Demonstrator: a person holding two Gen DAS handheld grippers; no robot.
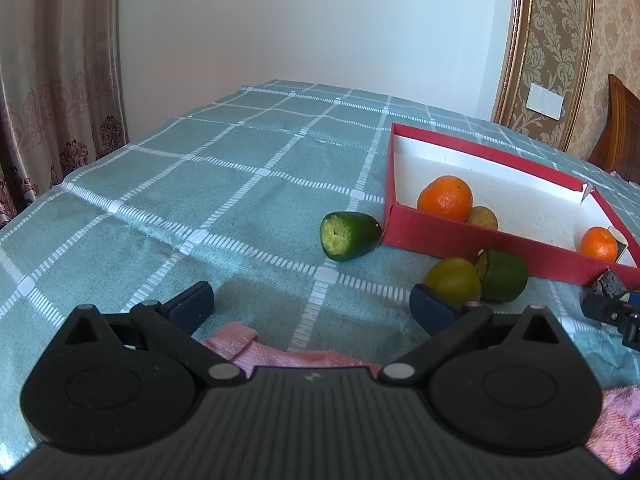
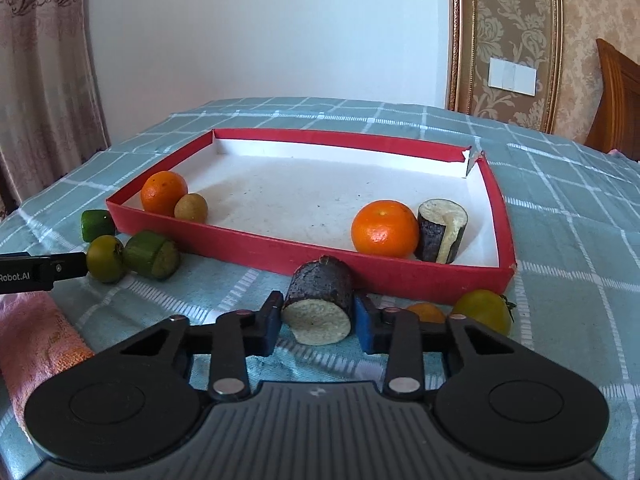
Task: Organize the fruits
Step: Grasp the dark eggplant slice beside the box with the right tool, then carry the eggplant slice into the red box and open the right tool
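My right gripper (image 2: 319, 314) is shut on a dark-skinned cut piece with pale flesh (image 2: 320, 300), low over the cloth just in front of the red box (image 2: 280, 248). The box holds two oranges (image 2: 164, 191) (image 2: 384, 228), a small brown fruit (image 2: 191, 208) and another dark cut piece (image 2: 440, 236). My left gripper (image 1: 312, 296) stands open with nothing between its fingers. Ahead of it lie a green cut piece (image 1: 350, 235), a yellow-green round fruit (image 1: 452, 280) and a second green cut piece (image 1: 504, 276), all outside the box (image 1: 480, 240).
A pink towel (image 1: 280, 356) lies under my left gripper. A yellow-green fruit (image 2: 484, 310) and a small orange one (image 2: 426, 312) sit by the box's near right corner. A checked teal cloth (image 1: 200, 180) covers the table. A curtain hangs left; a wooden chair stands far right.
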